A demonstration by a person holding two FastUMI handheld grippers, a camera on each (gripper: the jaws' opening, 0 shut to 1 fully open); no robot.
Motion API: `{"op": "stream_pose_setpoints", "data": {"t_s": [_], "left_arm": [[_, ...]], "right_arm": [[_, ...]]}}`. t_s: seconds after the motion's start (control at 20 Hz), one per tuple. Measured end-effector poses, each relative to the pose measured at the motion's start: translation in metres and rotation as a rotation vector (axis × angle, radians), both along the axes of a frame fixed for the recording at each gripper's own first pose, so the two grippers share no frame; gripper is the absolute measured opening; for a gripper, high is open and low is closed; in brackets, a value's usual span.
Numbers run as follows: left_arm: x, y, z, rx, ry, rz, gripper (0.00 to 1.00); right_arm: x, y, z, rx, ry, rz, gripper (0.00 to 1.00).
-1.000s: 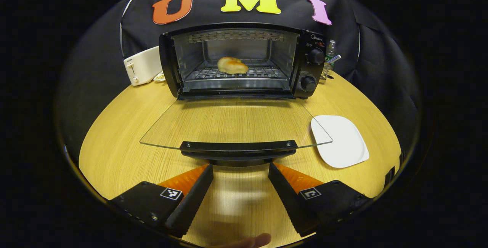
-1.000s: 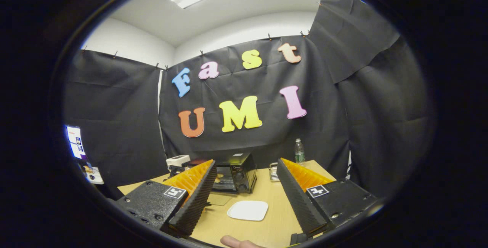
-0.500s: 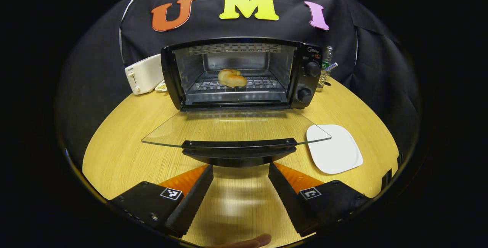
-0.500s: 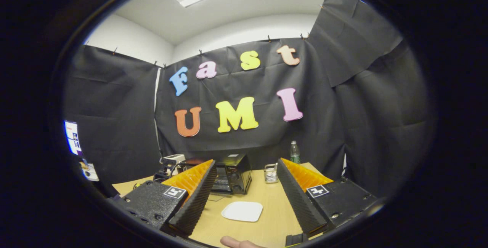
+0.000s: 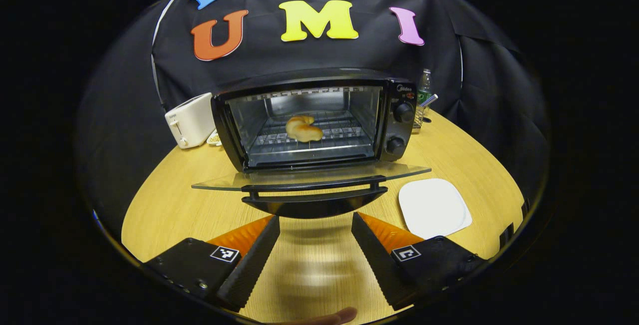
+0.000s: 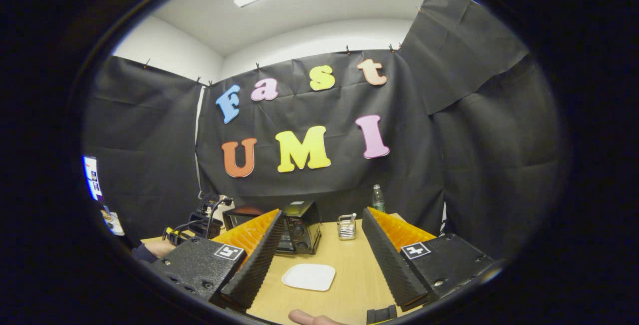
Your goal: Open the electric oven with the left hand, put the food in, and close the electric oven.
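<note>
Fingers of my left gripper (image 5: pixel 315 255) stood spread apart over the wooden table (image 5: pixel 164 205), holding nothing. Just beyond their tips lay the oven door's black handle (image 5: pixel 314 200), not touched by either finger. The glass door (image 5: pixel 309 177) hung partly raised, nearly level, hinged at the front of the electric oven (image 5: pixel 312 120). Inside, the bread (image 5: pixel 302 128) rested on the wire rack (image 5: pixel 319 138), left of centre. The white plate (image 5: pixel 433 207) sat bare on the table to the right of the handle. At the far left of the oven stood a white toaster (image 5: pixel 189 120); at its far right, a water bottle (image 5: pixel 423 90).

My right gripper (image 6: pixel 319 260) was held high and well back, its fingers likewise spread with nothing between them. Beyond them lay the same plate and, farther off, the oven.
</note>
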State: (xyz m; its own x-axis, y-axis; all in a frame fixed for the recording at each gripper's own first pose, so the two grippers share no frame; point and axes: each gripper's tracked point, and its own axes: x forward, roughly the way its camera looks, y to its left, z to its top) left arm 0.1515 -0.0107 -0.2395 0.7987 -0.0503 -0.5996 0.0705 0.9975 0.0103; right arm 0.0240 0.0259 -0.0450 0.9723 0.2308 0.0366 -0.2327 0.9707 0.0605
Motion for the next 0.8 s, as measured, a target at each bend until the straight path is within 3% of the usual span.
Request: {"op": "stream_pose_setpoints", "data": {"t_s": [0.1, 0.15, 0.45, 0.5, 0.8], "left_arm": [[0.009, 0.001, 0.005, -0.015, -0.012, 0.002, 1.0], [0.013, 0.0, 0.006, -0.031, -0.009, -0.001, 0.95], [0.051, 0.013, 0.019, -0.034, -0.044, 0.02, 0.96], [0.058, 0.017, 0.025, -0.022, -0.065, 0.024, 0.95], [0.086, 0.026, 0.075, 0.029, -0.324, 0.047, 0.96]], "right_arm": [[0.0, -0.003, -0.001, 0.003, 0.0, -0.005, 0.96], [0.001, -0.004, 0.0, 0.004, 0.001, -0.008, 0.96], [0.004, -0.004, -0.007, 0.014, 0.022, -0.006, 0.99], [0.005, -0.003, -0.009, 0.014, 0.028, -0.001, 0.96], [0.008, -0.004, -0.015, 0.01, 0.05, -0.014, 0.99]]}}
